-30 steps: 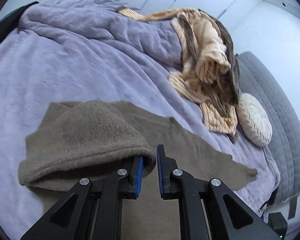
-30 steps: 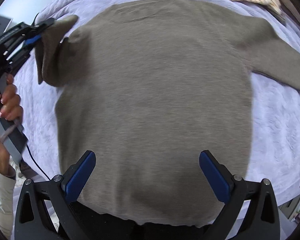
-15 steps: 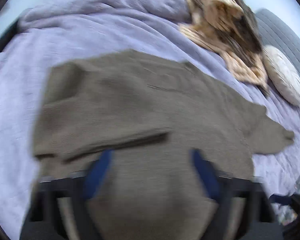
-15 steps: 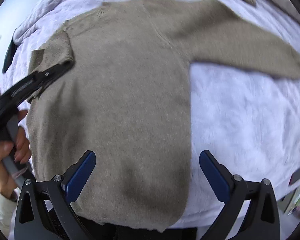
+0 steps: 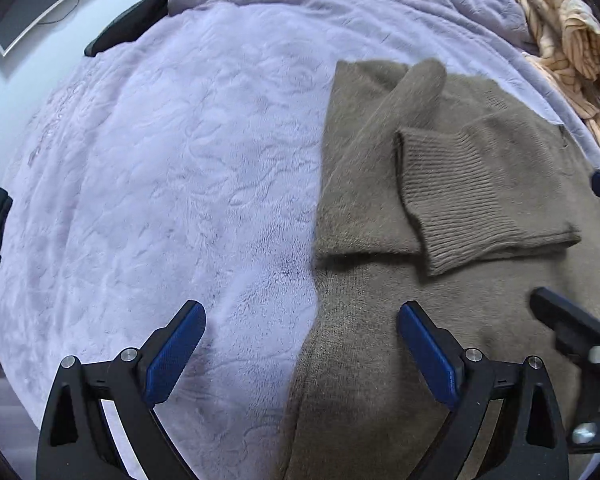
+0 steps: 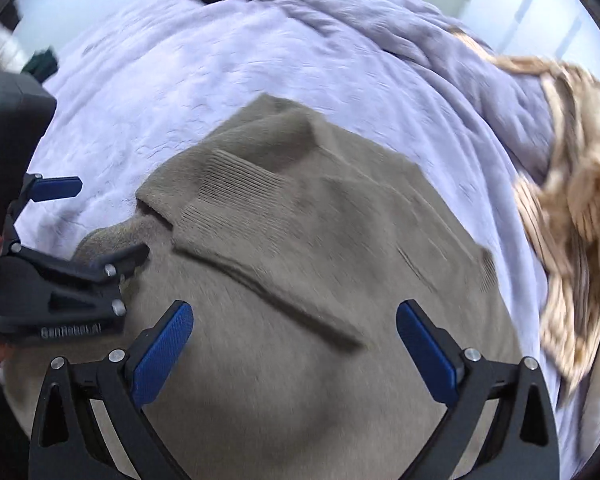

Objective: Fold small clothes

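Knit sweater [image 5: 440, 320] under both downward-tilted, wide-open tools [image 5: 300, 354] [image 6: 294, 350].

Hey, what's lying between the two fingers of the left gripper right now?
In the left wrist view, the left gripper stands open over the left edge of the brown sweater, with bare purple blanket beside it.

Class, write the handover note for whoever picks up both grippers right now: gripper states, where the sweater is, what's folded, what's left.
Left gripper: open, nothing between its jaws, hovering over the sweater's left edge.
Right gripper: open and empty, above the sweater's body.
Sweater: lies flat on the lavender blanket.
Done: one sleeve is folded across the chest, ribbed cuff on top.
Left: the other sleeve is not in view here; fold it in, then fold the body.
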`<state>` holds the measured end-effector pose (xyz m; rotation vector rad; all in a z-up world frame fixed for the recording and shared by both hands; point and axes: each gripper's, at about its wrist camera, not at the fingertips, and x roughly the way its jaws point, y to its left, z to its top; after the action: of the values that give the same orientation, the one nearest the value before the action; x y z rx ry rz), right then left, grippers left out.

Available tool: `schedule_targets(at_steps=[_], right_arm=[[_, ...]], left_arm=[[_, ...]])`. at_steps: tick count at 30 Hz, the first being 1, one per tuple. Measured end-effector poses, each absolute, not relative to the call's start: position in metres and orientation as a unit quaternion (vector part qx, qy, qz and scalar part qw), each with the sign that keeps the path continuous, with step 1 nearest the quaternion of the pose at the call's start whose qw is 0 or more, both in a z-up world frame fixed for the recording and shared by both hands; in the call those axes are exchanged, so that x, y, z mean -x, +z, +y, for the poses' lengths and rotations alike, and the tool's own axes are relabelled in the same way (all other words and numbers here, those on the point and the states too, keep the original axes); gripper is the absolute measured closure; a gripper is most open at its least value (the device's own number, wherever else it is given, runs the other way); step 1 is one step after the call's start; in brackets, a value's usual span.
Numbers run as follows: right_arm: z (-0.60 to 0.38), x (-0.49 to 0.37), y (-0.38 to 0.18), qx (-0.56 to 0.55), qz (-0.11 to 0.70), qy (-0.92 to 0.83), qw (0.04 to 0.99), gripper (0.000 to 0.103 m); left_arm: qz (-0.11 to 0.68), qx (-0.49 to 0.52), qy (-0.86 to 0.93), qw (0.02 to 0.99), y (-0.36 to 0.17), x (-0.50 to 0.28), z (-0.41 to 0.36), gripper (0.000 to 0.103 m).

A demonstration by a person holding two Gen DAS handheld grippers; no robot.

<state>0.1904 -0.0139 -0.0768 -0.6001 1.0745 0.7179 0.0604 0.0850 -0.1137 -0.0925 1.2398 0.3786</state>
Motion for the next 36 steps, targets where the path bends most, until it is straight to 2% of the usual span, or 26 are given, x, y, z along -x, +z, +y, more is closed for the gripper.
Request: schedule_targets(at_steps=[2, 4, 5, 6, 9, 14, 17, 19, 20, 21, 22, 23, 31, 33, 36], right_arm=[[0.005, -0.193, -0.094, 0.306, 0.483, 0.335, 0.749, 0.006], [0.008, -0.200, -0.103, 0.326, 0.481, 0.325, 0.746, 0.030], [0.006, -0.207, -0.108, 0.317, 0.495, 0.324, 0.741, 0.062], [-0.001, -0.214, -0.107, 0.292, 0.515, 0.328, 0.736, 0.082], [-0.032, -0.240, -0.098, 0.187, 0.545, 0.291, 0.764, 0.087], [-0.139, -0.270, -0.089, -0.018, 0.582, 0.168, 0.796, 0.087], [-0.211, -0.275, -0.114, -0.159, 0.617, 0.113, 0.762, 0.087], [-0.238, -0.273, -0.129, -0.227, 0.631, 0.108, 0.734, 0.083], [-0.249, -0.268, -0.134, -0.253, 0.636, 0.112, 0.721, 0.077], [-0.253, -0.266, -0.136, -0.257, 0.638, 0.116, 0.716, 0.057], [-0.255, -0.262, -0.135, -0.250, 0.638, 0.122, 0.718, 0.046], [-0.253, -0.257, -0.131, -0.234, 0.634, 0.130, 0.726, 0.030], [-0.215, -0.272, -0.120, -0.102, 0.605, 0.146, 0.776, 0.028], [-0.219, -0.287, -0.126, -0.120, 0.603, 0.133, 0.777, 0.028], [-0.241, -0.300, -0.143, -0.222, 0.617, 0.114, 0.746, 0.030]], left_arm=[[0.580, 0.051, 0.196, 0.789, -0.120, -0.063, 0.092, 0.006], [0.574, 0.087, 0.197, 0.790, -0.121, -0.065, 0.099, 0.006], [0.572, 0.092, 0.197, 0.791, -0.121, -0.068, 0.099, 0.006], [0.572, 0.091, 0.199, 0.791, -0.121, -0.070, 0.099, 0.006], [0.573, 0.087, 0.202, 0.789, -0.123, -0.073, 0.101, 0.006], [0.575, 0.100, 0.208, 0.785, -0.126, -0.084, 0.102, 0.006], [0.575, 0.103, 0.212, 0.783, -0.129, -0.089, 0.105, 0.006], [0.576, 0.099, 0.212, 0.783, -0.131, -0.091, 0.105, 0.006], [0.577, 0.098, 0.213, 0.783, -0.131, -0.091, 0.105, 0.006], [0.577, 0.097, 0.213, 0.782, -0.132, -0.092, 0.106, 0.006], [0.578, 0.098, 0.214, 0.782, -0.133, -0.095, 0.104, 0.006], [0.578, 0.098, 0.214, 0.781, -0.134, -0.096, 0.102, 0.006], [0.582, 0.097, 0.229, 0.774, -0.142, -0.110, 0.097, 0.006], [0.581, 0.095, 0.233, 0.774, -0.143, -0.112, 0.094, 0.003], [0.580, 0.094, 0.238, 0.774, -0.145, -0.112, 0.094, 0.001]])
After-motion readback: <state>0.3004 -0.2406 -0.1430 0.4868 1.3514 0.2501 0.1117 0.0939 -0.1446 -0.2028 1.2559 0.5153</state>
